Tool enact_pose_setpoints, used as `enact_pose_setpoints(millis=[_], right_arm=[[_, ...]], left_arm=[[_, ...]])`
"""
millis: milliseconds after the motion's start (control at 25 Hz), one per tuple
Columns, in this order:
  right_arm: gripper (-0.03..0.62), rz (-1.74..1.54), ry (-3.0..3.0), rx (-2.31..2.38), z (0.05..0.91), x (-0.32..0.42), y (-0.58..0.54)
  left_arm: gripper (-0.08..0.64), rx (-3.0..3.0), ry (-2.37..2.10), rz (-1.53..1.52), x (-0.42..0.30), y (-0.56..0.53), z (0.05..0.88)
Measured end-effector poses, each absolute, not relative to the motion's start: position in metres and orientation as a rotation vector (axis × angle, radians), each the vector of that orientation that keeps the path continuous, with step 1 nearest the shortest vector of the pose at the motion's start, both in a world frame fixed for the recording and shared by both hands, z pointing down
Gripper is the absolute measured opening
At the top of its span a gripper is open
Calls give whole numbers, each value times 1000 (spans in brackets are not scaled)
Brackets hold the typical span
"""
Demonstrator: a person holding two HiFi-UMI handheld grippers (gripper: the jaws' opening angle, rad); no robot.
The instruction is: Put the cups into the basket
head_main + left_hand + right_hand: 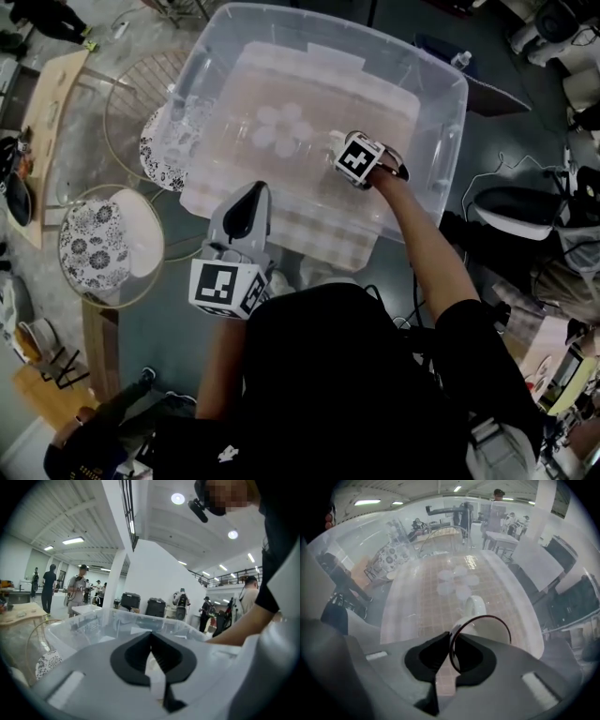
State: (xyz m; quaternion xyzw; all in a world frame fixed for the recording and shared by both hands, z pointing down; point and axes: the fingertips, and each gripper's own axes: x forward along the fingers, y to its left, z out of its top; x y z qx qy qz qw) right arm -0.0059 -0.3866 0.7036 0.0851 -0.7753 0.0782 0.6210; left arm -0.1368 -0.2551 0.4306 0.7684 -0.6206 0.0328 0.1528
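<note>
We have the large clear plastic tub (442, 141) below us. Our left gripper (151, 658), at its seven o'clock rim, is pressed together and empty. Inside the tub, our right gripper (451, 651) pinches the dark rim of a white ceramic cup (487, 630), whose bowl lies at the jaws' one o'clock.

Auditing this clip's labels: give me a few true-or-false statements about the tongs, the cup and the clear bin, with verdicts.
1. The right tongs grip a white cup by its rim. True.
2. The cup is held outside the clear plastic bin. False: it is inside the bin.
3. The left tongs hold a second cup. False: they are shut and empty.
4. Floral-patterned round seats stand at the bin's left in the head view. True.
5. The bin is already full of cups. False: only the held cup shows in it.
</note>
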Motion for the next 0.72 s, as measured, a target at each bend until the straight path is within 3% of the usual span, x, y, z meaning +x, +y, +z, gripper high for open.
enact_pose_setpoints(millis=[720], right_arm=[[48, -24, -1732, 27, 740, -7, -367]], left_arm=[[-14, 2174, -1774, 99, -120, -257, 443]])
